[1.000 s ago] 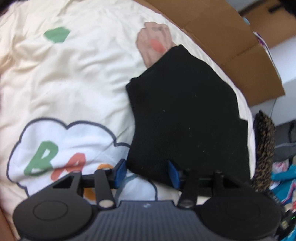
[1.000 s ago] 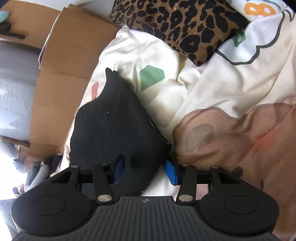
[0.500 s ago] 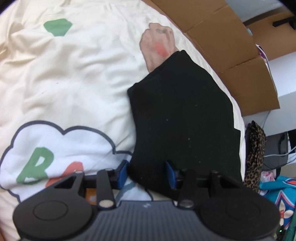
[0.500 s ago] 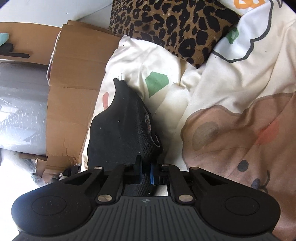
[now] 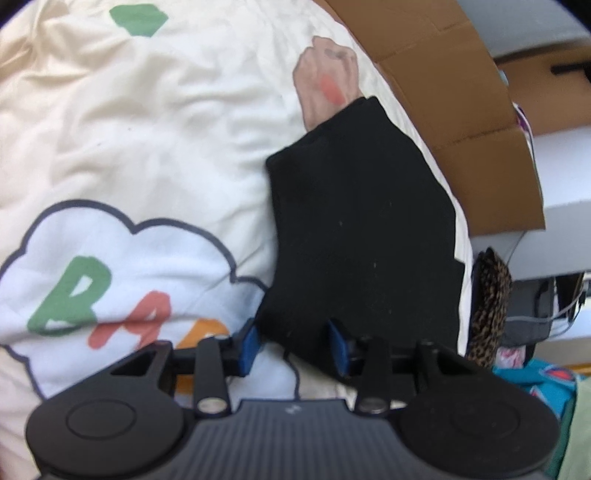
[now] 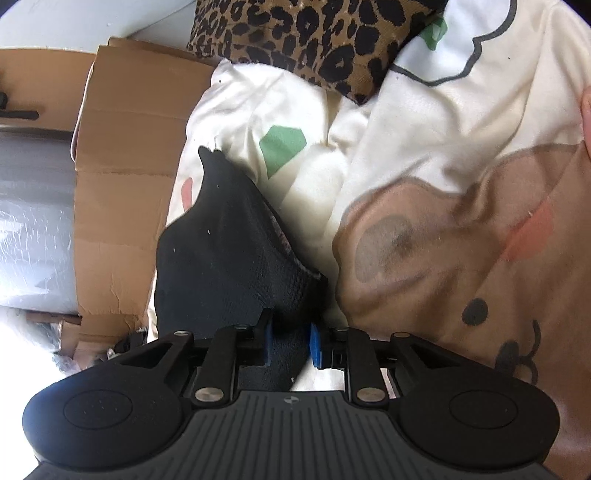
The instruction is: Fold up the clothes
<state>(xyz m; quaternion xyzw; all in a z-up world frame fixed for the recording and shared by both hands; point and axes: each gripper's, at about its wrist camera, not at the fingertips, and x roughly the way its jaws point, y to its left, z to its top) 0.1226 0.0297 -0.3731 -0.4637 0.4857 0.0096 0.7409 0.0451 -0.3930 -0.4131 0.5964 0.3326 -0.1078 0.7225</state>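
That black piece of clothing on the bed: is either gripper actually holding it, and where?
The right gripper pinches a bunched edge of the black garment. The left gripper is open around its near corner, not clamping.

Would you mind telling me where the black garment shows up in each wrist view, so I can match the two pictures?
Left wrist view: the black garment fills the centre right, running from the gripper's fingers up toward the cardboard.
Right wrist view: the black garment lies centre left, its near end between the fingers.
Shared landmark: the leopard-print cushion at the right edge there, top centre here.
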